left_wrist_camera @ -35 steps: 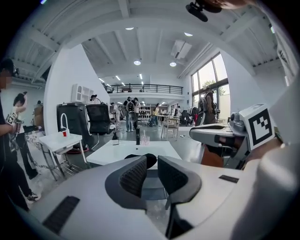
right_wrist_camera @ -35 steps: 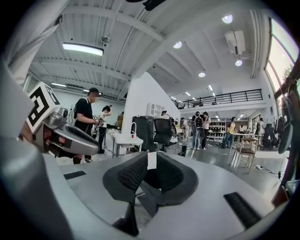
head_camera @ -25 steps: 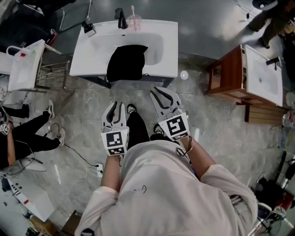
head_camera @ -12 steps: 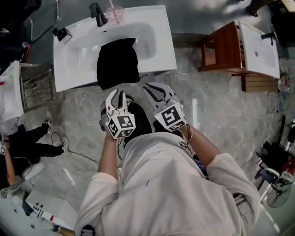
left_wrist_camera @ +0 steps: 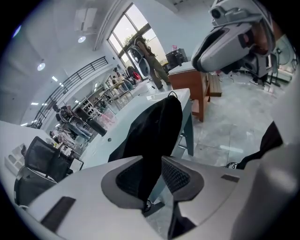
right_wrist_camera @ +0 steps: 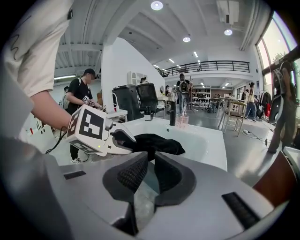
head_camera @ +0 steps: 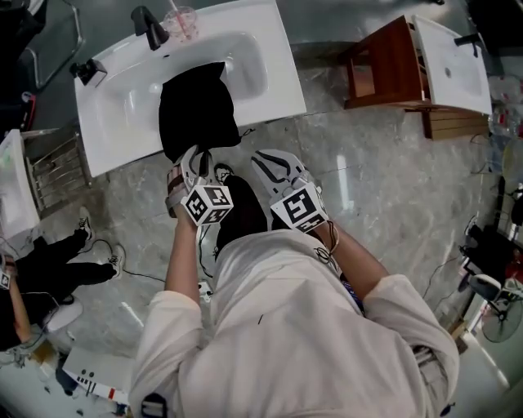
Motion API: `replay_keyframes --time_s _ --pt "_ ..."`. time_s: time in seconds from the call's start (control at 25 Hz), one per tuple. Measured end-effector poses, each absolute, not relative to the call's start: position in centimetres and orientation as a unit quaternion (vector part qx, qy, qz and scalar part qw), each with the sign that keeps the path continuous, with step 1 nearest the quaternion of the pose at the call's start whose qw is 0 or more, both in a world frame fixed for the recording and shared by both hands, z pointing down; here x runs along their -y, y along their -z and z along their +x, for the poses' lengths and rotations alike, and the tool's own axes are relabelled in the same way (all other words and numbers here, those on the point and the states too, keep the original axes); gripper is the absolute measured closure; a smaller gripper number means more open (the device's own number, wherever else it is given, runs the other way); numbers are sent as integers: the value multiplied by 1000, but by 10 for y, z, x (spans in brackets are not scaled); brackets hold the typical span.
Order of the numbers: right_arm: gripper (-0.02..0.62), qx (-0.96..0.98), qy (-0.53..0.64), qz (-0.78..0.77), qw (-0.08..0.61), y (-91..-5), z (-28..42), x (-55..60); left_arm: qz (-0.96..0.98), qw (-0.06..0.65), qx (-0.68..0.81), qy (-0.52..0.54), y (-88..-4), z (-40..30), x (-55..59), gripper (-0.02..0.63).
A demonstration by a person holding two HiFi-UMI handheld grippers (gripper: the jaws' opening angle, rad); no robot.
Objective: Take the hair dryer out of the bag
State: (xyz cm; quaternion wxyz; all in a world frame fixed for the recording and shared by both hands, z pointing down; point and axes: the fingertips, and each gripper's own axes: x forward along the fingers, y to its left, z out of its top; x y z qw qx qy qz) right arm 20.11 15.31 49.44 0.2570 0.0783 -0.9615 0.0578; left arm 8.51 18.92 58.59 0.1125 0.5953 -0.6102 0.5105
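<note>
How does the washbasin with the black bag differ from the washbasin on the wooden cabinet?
The near washbasin holds the black bag, draped over its front edge; the wooden-cabinet washbasin looks empty. The near washbasin has a cup by its tap; none shows on the other. Both tops are white.

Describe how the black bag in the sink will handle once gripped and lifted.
The black bag will probably be floppy: it drapes limply over the front rim of the sink. It likely sags when lifted by one edge, since the cloth shows soft folds. The matte fabric looks unlikely to slip, though a pinch may catch cloth only.
</note>
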Motion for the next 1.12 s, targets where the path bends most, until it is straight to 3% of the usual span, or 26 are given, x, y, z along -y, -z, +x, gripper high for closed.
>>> replay_keyframes --time_s 0.24,0.48,1.12 --pt "557 956 -69 94 269 -497 197 -149 604 114 608 -503 -585 72 -179 484" --pt "557 955 -73 106 268 -493 183 -149 636 119 601 -469 -563 59 -158 552" --pt "557 945 -94 177 257 -475 136 -137 755 199 462 -420 -540 43 -76 567"
